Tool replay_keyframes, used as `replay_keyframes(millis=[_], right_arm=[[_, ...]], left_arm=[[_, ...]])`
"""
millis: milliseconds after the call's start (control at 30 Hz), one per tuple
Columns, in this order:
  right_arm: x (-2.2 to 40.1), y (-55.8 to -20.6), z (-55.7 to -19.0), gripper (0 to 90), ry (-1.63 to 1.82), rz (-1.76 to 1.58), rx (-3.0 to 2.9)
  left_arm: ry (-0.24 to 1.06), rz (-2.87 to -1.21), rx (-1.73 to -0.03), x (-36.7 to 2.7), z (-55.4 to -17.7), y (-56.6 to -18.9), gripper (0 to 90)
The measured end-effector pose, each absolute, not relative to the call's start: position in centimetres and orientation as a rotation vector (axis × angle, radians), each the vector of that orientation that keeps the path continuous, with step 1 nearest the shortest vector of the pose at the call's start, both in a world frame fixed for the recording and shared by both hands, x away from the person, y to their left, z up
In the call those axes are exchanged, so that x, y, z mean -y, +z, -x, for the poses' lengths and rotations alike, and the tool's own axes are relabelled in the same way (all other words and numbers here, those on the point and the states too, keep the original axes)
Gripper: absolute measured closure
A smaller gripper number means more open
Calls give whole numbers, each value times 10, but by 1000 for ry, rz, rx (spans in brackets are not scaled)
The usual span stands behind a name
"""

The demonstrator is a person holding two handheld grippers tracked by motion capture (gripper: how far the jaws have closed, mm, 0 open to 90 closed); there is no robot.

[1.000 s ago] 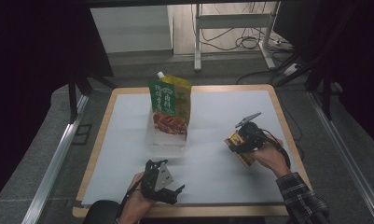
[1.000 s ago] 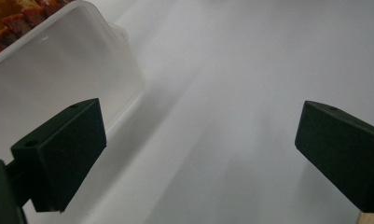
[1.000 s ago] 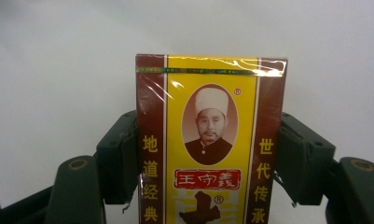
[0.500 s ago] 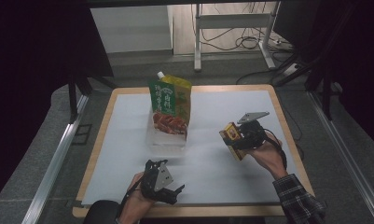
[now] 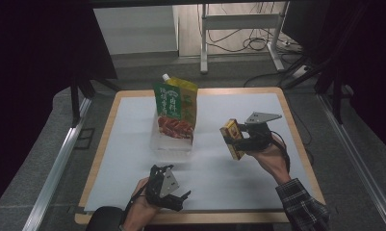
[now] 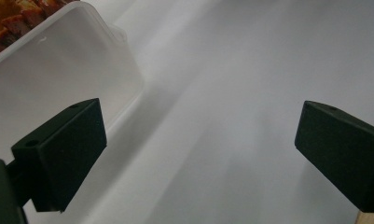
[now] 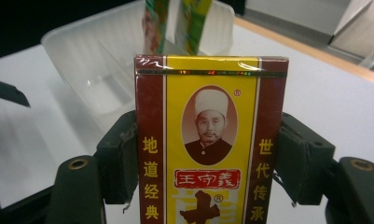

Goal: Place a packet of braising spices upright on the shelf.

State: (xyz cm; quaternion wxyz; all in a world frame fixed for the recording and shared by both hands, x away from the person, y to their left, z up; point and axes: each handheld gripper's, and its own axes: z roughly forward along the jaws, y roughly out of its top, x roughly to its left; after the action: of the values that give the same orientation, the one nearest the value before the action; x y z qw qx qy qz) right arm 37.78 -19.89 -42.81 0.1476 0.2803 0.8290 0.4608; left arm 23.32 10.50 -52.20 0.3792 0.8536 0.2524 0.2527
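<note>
My right gripper (image 5: 236, 139) (image 7: 208, 158) is shut on a yellow and maroon box (image 5: 232, 138) (image 7: 208, 140) with a portrait and Chinese print. It holds the box above the white mat, right of a clear plastic tub (image 5: 173, 142) (image 7: 96, 79). A green and yellow spouted pouch (image 5: 176, 108) (image 7: 175, 23) stands upright in that tub. My left gripper (image 5: 181, 199) (image 6: 198, 154) rests near the table's front edge, open, with only bare mat between its pads. In the left gripper view the tub's corner (image 6: 49, 79) lies at the upper left.
A white mat (image 5: 133, 144) covers the wooden table (image 5: 109, 125). Metal rails (image 5: 56, 163) run along both sides. A table leg frame and cables (image 5: 238, 43) lie on the floor beyond the far edge.
My right hand has lifted the box and carried it a little left, toward the tub. The left hand has stayed put.
</note>
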Motion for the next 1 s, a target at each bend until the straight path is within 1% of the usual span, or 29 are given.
replay_keyframes(millis=[633,1000], right_arm=[[160,-410,-375,319,1542,-673,-2296],[134,-407,-379,319,1618,-636,-2279]], left_arm=[[649,-2192,-627,-104,-233,-522,20],[650,-2197,-615,-104,-232,-522,22]])
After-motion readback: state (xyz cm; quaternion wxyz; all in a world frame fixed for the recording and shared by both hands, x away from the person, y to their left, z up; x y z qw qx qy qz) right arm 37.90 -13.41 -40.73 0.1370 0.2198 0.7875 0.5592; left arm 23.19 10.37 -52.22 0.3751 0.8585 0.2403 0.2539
